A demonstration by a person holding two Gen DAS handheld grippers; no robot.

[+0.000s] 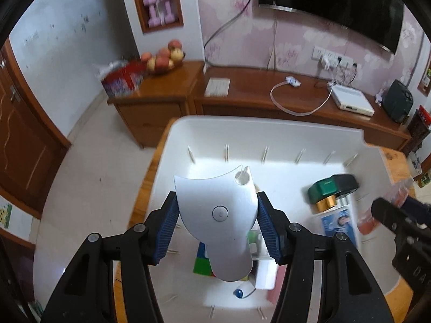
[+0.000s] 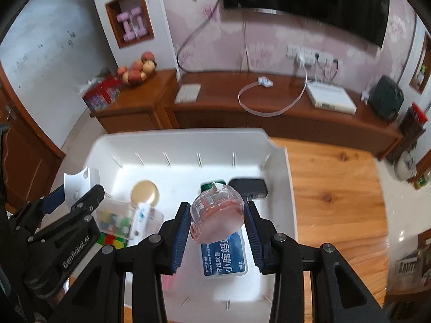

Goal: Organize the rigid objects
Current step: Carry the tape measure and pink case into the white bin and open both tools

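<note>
Above white bin (image 2: 280, 177), right hand-held gripper (image 2: 216, 219) clamping clear pink container (image 2: 215, 215)

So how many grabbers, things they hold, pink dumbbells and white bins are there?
Grippers: 2, left gripper, right gripper
Held things: 2, silver-white plate, clear pink container
Pink dumbbells: 2
White bin: 1
Total: 7

One white bin (image 2: 280, 167), two dumbbells (image 2: 130, 25)
</note>
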